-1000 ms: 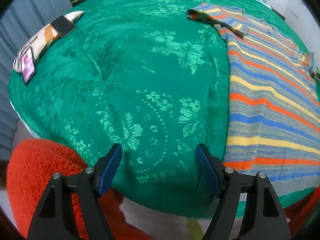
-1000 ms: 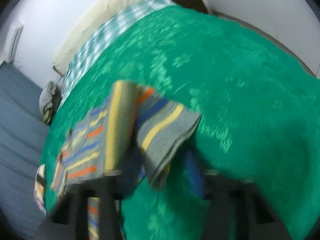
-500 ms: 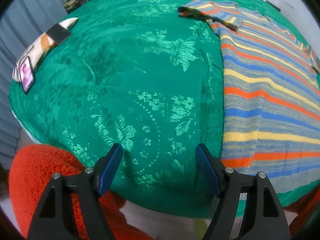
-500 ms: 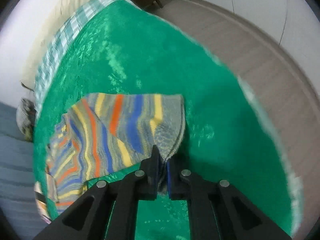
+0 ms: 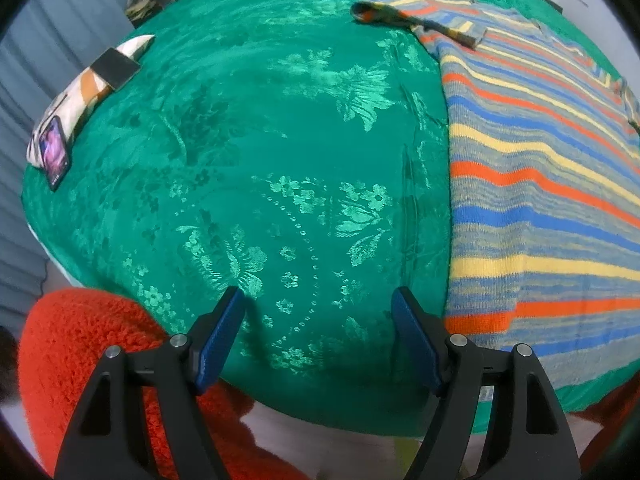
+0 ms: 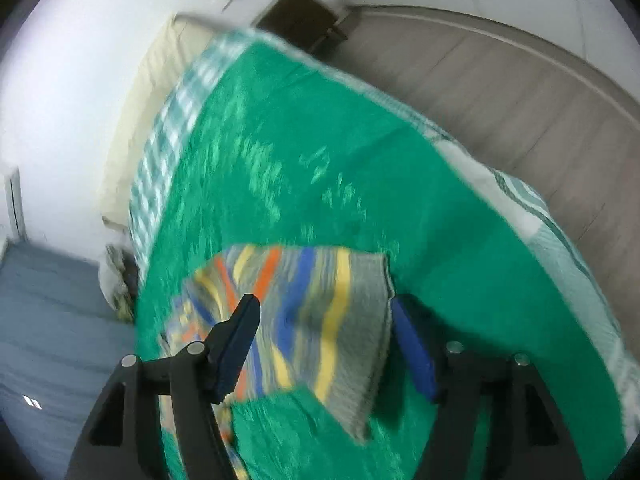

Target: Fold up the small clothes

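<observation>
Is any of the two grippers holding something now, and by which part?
Nothing is held: the left gripper and the right gripper are both open, above the striped sweater.

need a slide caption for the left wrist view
Open left gripper hovering over the green bedspread, beside the striped sweater lying flat, with a phone at the far edge.

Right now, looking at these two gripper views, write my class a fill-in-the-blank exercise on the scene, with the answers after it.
1. The striped sweater lies on a ____ bedspread.
2. The left gripper holds ____ between its fingers.
3. The right gripper has its jaws ____.
4. The phone lies near the bedspread's ____ edge in the left view.

Answers: green; nothing; open; left
</observation>
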`<state>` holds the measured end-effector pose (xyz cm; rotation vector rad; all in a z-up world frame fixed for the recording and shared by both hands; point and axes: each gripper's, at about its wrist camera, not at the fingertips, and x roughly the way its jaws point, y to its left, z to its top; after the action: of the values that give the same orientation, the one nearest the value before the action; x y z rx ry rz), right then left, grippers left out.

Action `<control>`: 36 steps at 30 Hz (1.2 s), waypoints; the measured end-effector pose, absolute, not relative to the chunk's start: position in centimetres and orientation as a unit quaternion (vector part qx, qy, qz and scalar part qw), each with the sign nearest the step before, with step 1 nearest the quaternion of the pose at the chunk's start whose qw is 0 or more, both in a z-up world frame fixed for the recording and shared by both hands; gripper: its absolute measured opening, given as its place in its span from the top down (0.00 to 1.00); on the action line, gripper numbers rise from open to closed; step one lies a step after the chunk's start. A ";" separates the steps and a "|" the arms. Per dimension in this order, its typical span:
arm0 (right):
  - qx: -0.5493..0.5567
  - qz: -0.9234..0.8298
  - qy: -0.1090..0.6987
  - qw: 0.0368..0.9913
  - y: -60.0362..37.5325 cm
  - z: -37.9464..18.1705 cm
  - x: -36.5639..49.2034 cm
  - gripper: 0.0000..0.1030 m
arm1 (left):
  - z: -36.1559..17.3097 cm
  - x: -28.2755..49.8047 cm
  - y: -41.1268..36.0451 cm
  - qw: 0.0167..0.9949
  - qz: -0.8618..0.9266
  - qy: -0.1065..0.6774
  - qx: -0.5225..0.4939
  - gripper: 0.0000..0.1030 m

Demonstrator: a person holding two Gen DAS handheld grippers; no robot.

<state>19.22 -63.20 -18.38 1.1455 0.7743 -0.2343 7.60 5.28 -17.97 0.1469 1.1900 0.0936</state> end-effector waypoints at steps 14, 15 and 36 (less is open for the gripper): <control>0.366 -0.215 0.363 0.829 -64.3 -13.3 15.8 0.64 | -17.9 7.6 5.0 0.826 0.045 0.557 0.079 0.24; 0.389 -0.222 0.349 0.823 -64.5 -13.1 14.6 0.62 | -17.9 7.5 5.0 0.826 0.044 0.556 0.076 0.24; 0.381 -0.271 0.393 0.792 -58.0 -16.9 12.5 0.95 | -17.8 7.7 5.7 0.825 0.046 0.559 0.068 0.24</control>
<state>12.51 -58.03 -16.87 0.8206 0.8447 -0.5823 7.74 5.74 -17.78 0.1435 1.1892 0.0973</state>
